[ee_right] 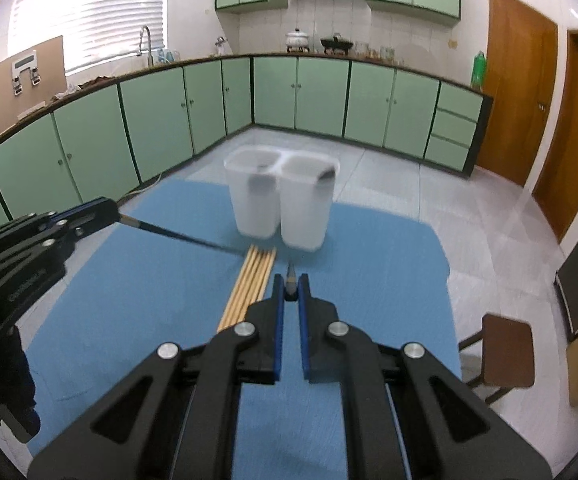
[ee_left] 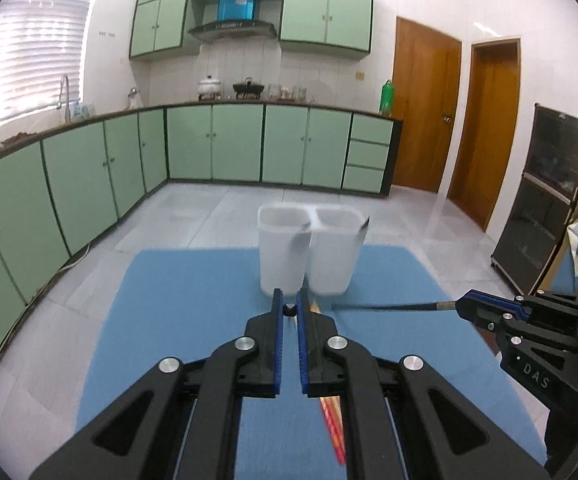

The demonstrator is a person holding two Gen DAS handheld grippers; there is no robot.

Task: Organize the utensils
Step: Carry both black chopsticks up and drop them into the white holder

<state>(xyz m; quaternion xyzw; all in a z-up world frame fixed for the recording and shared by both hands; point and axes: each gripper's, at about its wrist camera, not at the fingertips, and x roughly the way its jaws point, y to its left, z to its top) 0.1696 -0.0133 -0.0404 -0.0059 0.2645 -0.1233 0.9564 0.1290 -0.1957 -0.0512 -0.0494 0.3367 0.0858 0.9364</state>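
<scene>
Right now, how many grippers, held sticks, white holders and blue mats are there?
Grippers: 2 (left gripper, right gripper)
Held dark utensils: 2
White twin holder: 1
Blue mat: 1
Total: 6

**Both grippers clamped on dark utensils**

Left gripper (ee_left: 289, 307) pinched on a small dark utensil end (ee_left: 289, 309). Right gripper (ee_left: 460, 307) clamped on a dark slender utensil (ee_left: 389, 306). Beyond, white twin-compartment holder (ee_left: 309, 254) on blue mat (ee_left: 177, 312); chopsticks (ee_left: 333, 424) below.
</scene>
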